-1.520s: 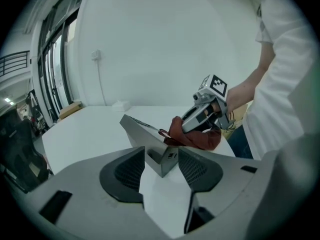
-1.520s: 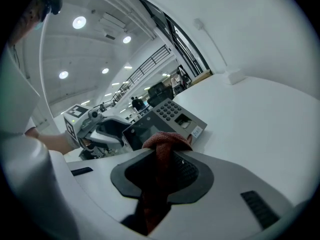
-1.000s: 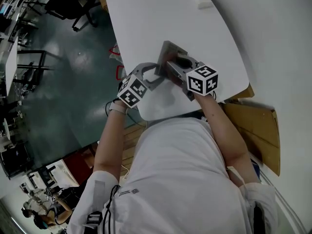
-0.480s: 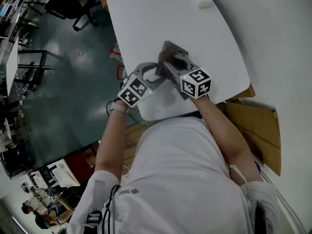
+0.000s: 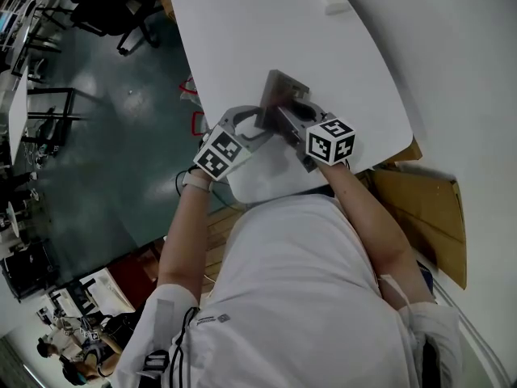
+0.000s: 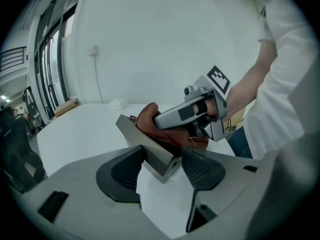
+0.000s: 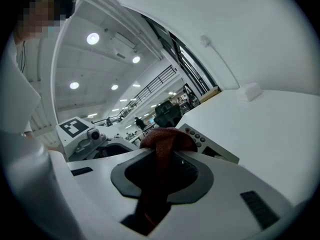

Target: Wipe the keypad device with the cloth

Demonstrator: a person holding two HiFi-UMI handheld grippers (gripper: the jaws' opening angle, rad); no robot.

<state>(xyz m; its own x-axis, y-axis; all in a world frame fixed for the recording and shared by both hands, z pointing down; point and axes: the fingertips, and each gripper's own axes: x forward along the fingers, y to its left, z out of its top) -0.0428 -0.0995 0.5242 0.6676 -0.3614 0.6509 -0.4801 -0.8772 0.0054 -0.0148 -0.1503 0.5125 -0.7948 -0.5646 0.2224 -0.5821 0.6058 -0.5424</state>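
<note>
The grey keypad device (image 5: 279,87) lies on the white table (image 5: 266,31), close to its near edge. My left gripper (image 5: 257,128) has the device's near corner (image 6: 161,160) between its jaws. The jaws are opening, and their pads (image 6: 122,170) stand right beside the casing. My right gripper (image 5: 292,113) is shut on a reddish-brown cloth (image 7: 165,139). It holds the bunched cloth (image 6: 150,121) on the device's top face. In the right gripper view a row of round keys (image 7: 197,135) shows beside the cloth. The cloth hides part of the top face.
A small white block (image 5: 338,5) lies at the table's far end. The table's rounded near edge is just under my arms. Brown cardboard (image 5: 428,208) leans at the right. To the left are dark floor and an office chair (image 5: 121,2).
The right gripper and its cloth have shifted a little across the device, back toward me. The left gripper has stayed at the device's corner.
</note>
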